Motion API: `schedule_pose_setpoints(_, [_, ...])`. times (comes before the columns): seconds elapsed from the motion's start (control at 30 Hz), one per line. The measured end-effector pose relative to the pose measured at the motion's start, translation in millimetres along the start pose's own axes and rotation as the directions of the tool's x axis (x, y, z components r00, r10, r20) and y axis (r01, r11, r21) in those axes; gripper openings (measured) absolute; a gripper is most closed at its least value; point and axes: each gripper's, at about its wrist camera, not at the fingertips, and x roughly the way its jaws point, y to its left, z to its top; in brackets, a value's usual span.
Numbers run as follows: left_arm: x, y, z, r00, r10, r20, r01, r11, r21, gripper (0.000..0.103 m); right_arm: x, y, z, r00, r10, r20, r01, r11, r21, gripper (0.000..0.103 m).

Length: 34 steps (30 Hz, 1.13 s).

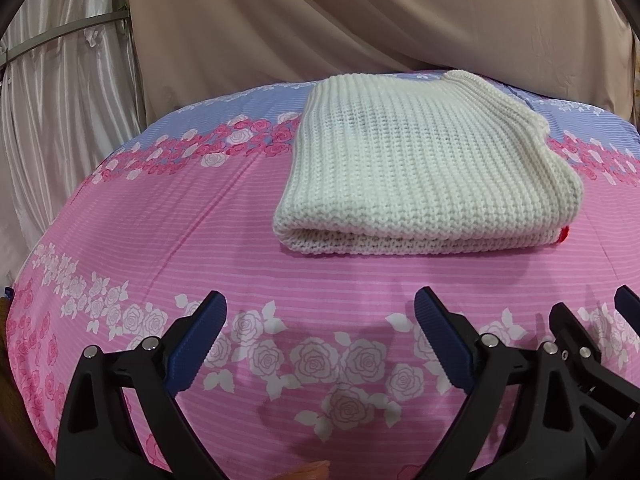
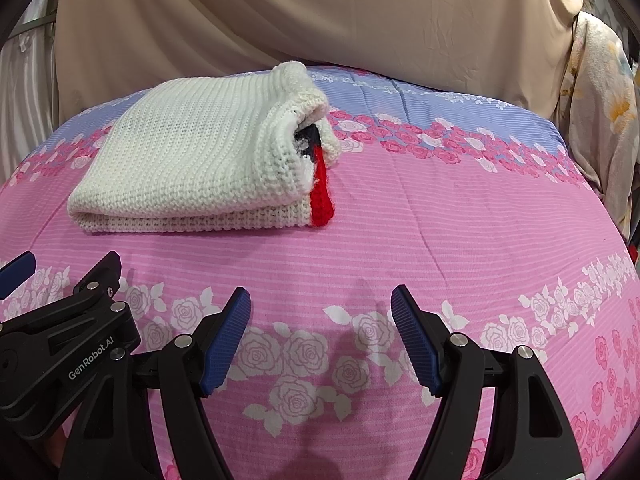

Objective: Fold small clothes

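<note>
A white knitted garment (image 1: 424, 168) lies folded in a thick stack on the pink floral bedspread (image 1: 168, 240). In the right wrist view the garment (image 2: 200, 160) shows a red and dark knitted part (image 2: 320, 192) at its right open end. My left gripper (image 1: 320, 304) is open and empty, hovering over the bedspread in front of the garment, apart from it. My right gripper (image 2: 320, 300) is open and empty, in front of and right of the garment. The left gripper (image 2: 60, 276) also shows at the left edge of the right wrist view.
Beige cloth (image 1: 360, 20) hangs behind the bed. A satin curtain (image 1: 68, 100) hangs at the left. Floral fabric (image 2: 600, 100) hangs at the right edge. The bedspread (image 2: 460, 220) extends to the right of the garment.
</note>
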Motion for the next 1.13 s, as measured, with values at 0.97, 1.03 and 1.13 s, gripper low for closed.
schedule_pose_setpoints(0.97, [1.1,-0.1,1.0,1.000,-0.007,0.001,0.007,1.000,0.001,0.092,-0.6,1.1,1.1,1.000,-0.013,-0.004,0.013,1.000,0.003,0.071])
schedule_pose_setpoints(1.03, [-0.5,-1.6,-0.2,1.000,-0.002,0.001,0.002,1.000,0.001,0.092,-0.9,1.9,1.7,1.000,-0.014,-0.003,0.014,1.000,0.002,0.071])
schedule_pose_setpoints(1.13, [-0.7,-3.1,-0.7,1.000,-0.003,0.001,0.003,1.000,0.003,0.090,-1.9,5.6,1.2,1.000,-0.021,-0.002,0.021,1.000,0.003,0.071])
